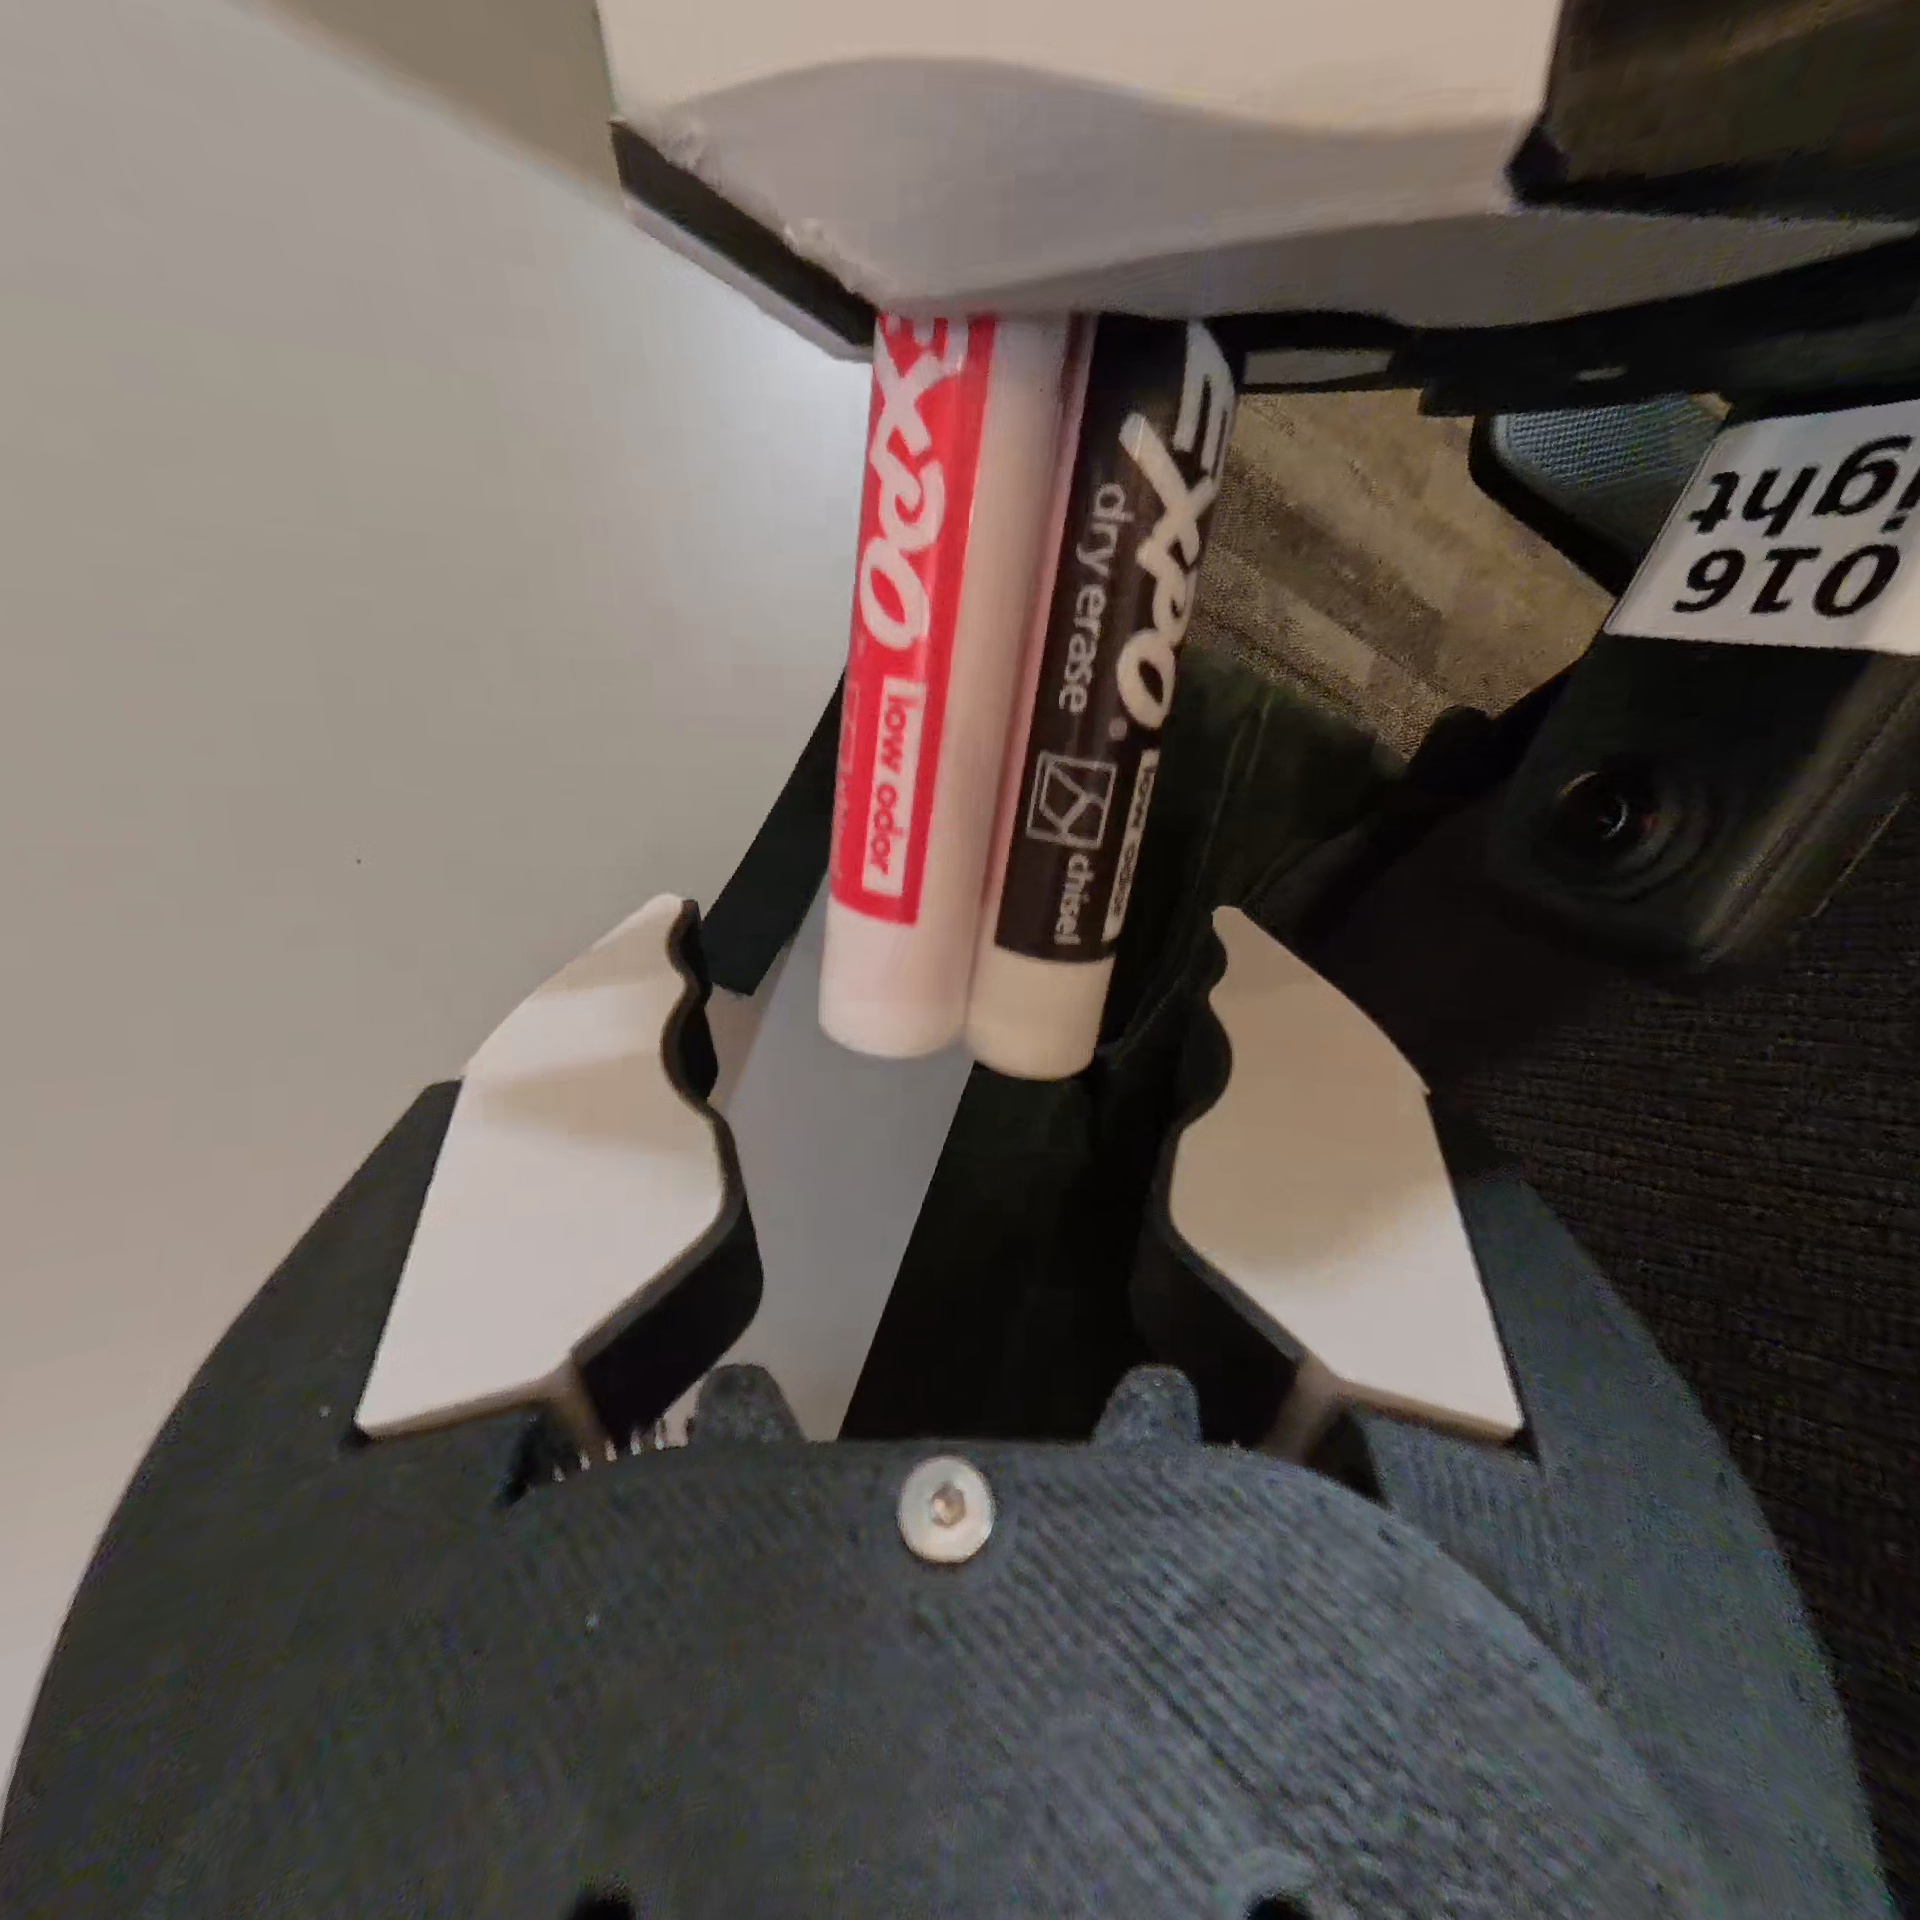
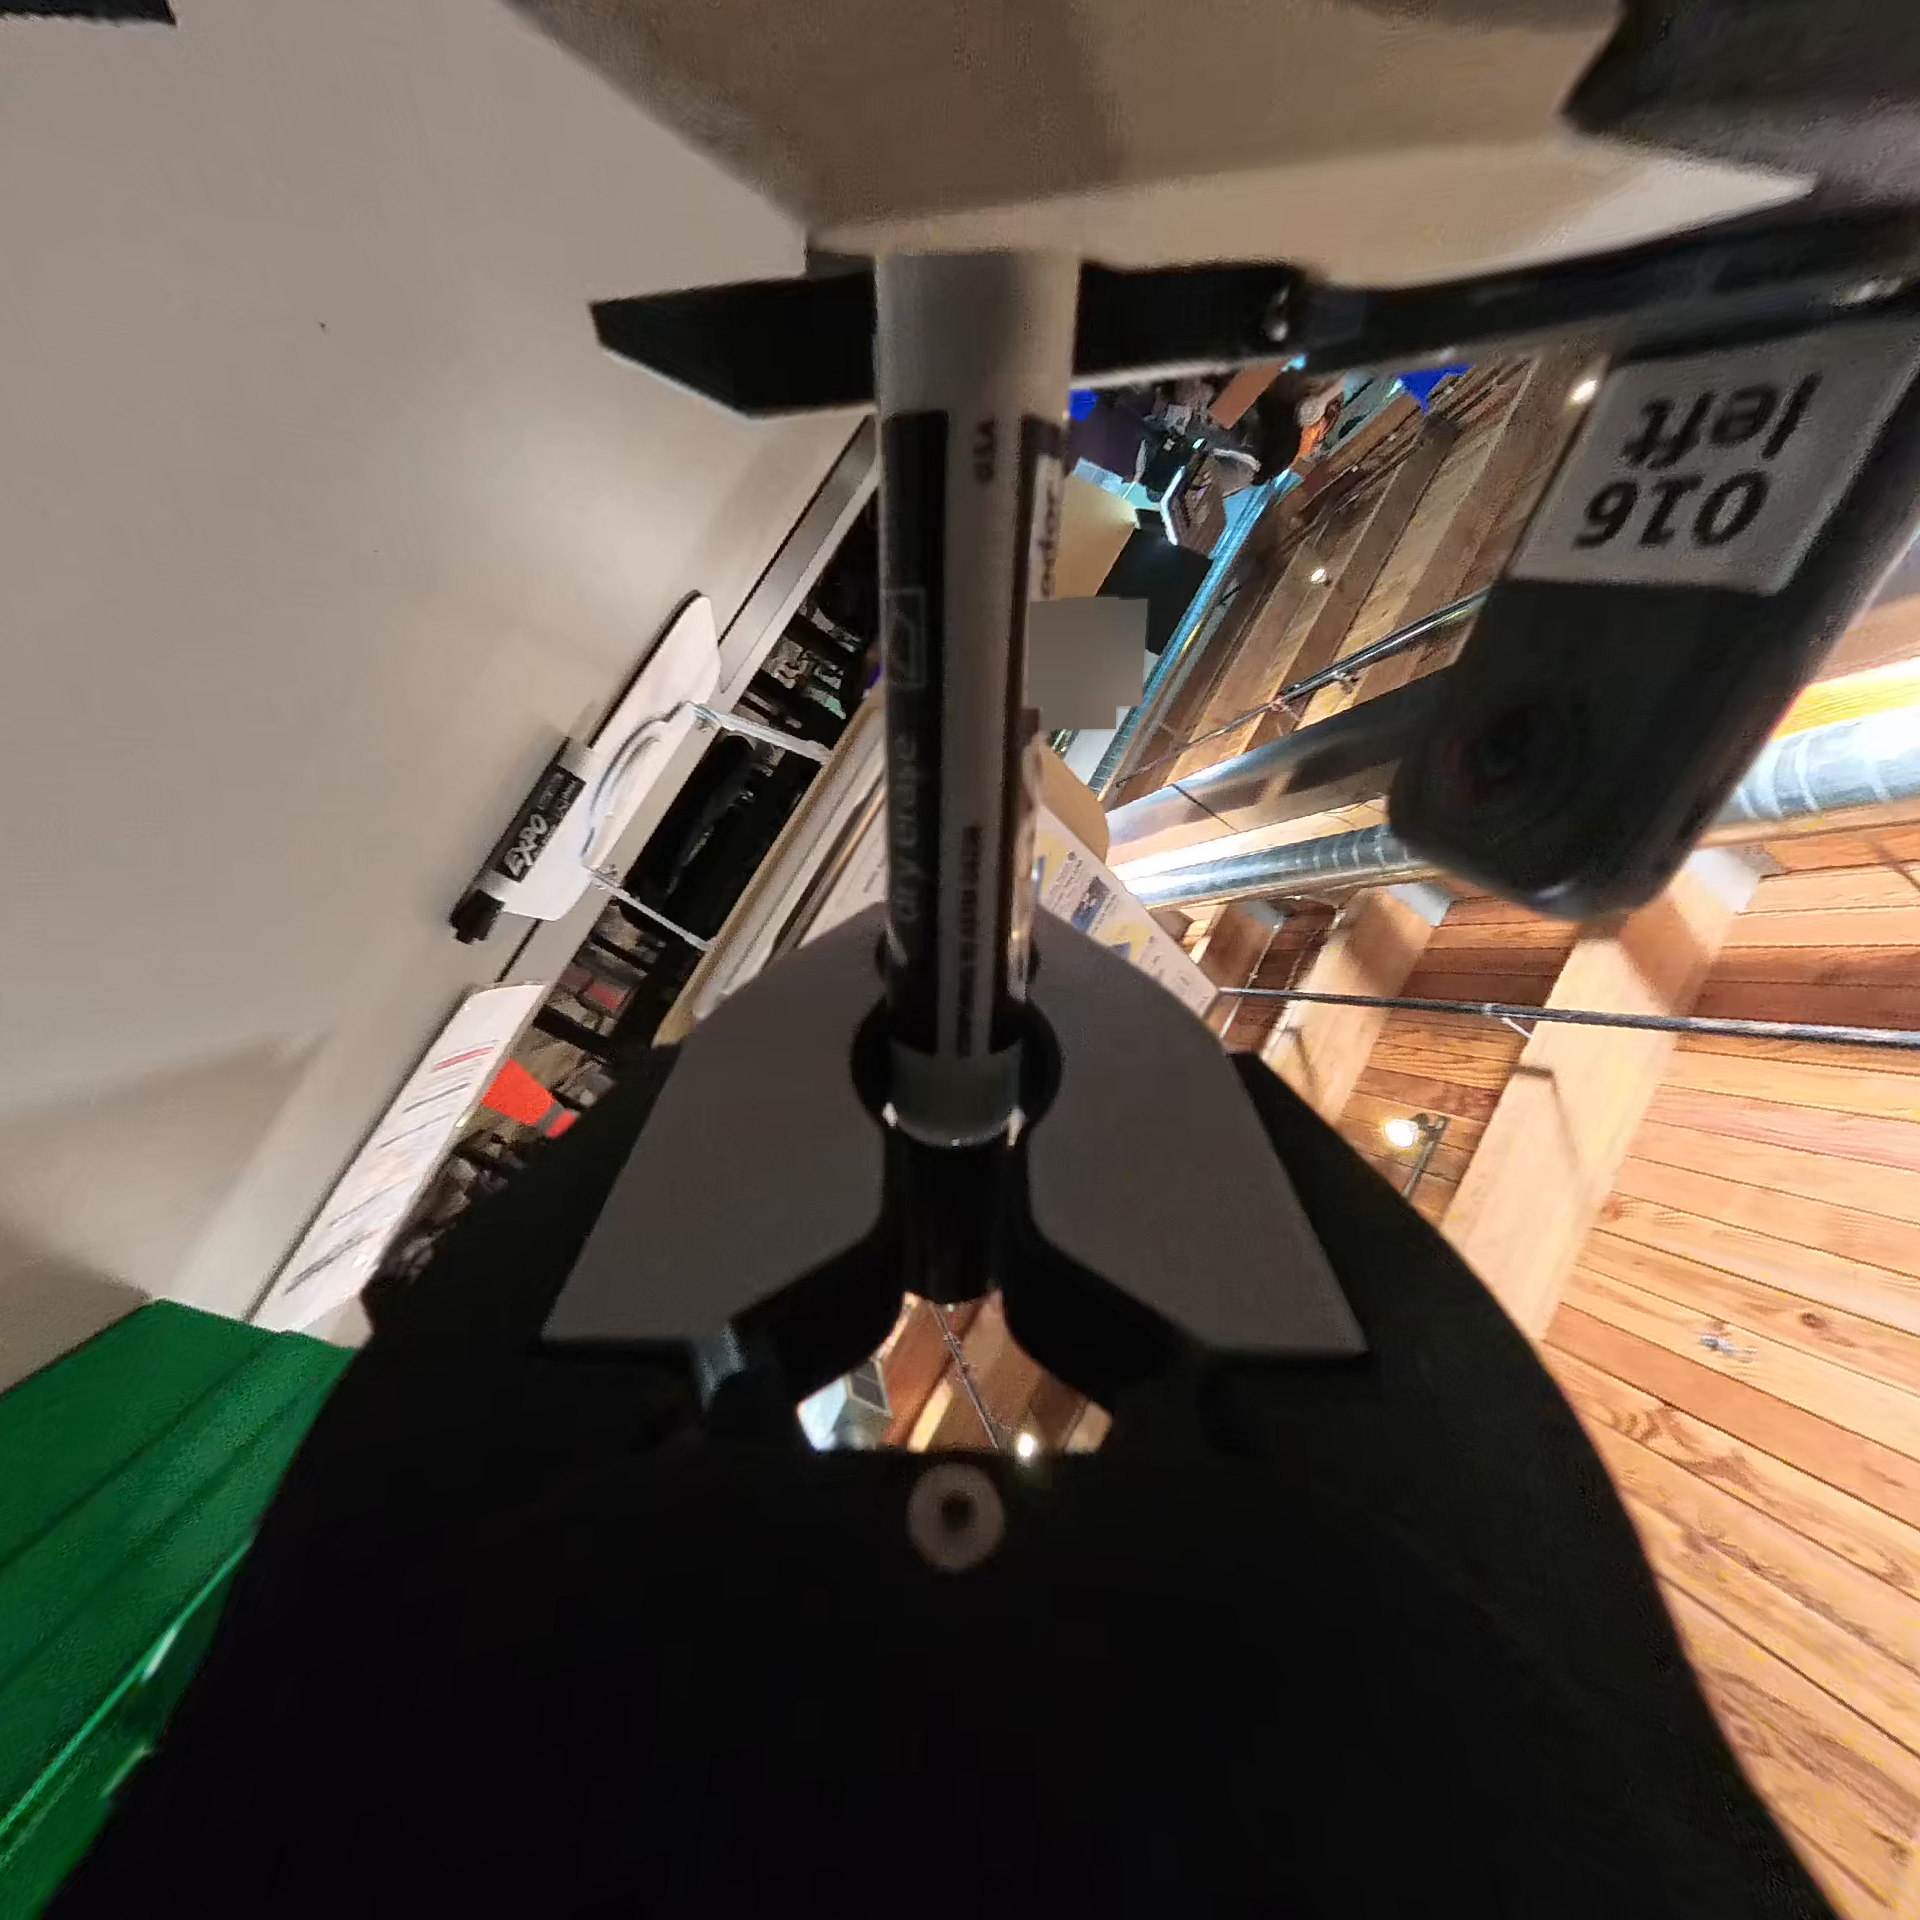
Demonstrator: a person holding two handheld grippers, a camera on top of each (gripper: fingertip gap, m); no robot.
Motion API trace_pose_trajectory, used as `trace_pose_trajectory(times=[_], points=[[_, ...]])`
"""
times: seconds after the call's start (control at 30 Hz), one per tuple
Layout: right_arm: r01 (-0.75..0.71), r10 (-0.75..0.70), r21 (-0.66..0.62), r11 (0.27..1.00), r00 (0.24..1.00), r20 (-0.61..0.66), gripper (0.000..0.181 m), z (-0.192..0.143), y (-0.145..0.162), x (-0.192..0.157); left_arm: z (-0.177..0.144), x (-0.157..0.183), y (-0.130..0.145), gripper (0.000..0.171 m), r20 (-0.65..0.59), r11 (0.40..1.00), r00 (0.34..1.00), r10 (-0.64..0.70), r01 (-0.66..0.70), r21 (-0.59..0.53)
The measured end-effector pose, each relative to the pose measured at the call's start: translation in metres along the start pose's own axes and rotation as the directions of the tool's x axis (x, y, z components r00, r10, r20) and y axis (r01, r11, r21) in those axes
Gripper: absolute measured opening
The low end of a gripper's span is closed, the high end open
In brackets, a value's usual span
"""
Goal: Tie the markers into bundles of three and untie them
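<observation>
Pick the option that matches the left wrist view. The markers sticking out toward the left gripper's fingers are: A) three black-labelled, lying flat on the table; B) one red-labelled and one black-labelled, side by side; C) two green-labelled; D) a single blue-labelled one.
B: a red-labelled marker and a black-labelled marker hang side by side from the right gripper's fingers, their ends above the open left gripper.

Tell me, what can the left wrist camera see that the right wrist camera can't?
Only the left wrist view shows the red marker. It hangs beside the black marker, with their ends between the fingers of the open left gripper.

Only the right wrist view shows a spare marker on a white surface and a green object.

Both show the black marker, which the right gripper is shut on.
</observation>
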State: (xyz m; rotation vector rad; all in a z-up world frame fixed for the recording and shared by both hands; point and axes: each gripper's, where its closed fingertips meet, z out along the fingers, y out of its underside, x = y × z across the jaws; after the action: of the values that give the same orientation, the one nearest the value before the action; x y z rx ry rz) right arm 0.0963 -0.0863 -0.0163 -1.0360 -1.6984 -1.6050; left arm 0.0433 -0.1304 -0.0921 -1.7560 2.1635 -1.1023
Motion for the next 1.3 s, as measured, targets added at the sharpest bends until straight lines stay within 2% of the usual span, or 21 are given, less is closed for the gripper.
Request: trace_pose_trajectory(times=[0.07, 0.33, 0.63, 1.3], points=[[0.023, -0.023, 0.006, 1.000, 0.999, -0.023, 0.016, -0.001, -0.002, 0.006, 0.002, 0.004, -0.003, 0.090, -0.005, 1.000, 1.000, -0.009, 0.009, -0.002], [0.072, -0.070, 0.036, 0.997, 0.995, -0.068, 0.016, -0.002, -0.017, 0.014, 0.001, 0.002, -0.021, 0.080, 0.110, 0.999, 0.994, 0.004, -0.008, 0.037], [0.050, -0.051, -0.013, 0.999, 0.996, -0.067, 0.016, 0.003, -0.017, 0.015, 0.002, -0.005, -0.025, 0.071, 0.234, 0.999, 0.972, 0.030, -0.036, 0.022], [0.045, -0.046, -0.017, 0.999, 0.995, -0.084, 0.016, 0.006, -0.014, 0.018, 0.000, -0.011, -0.027, 0.056, 0.320, 0.998, 0.946, 0.043, -0.054, 0.026]])
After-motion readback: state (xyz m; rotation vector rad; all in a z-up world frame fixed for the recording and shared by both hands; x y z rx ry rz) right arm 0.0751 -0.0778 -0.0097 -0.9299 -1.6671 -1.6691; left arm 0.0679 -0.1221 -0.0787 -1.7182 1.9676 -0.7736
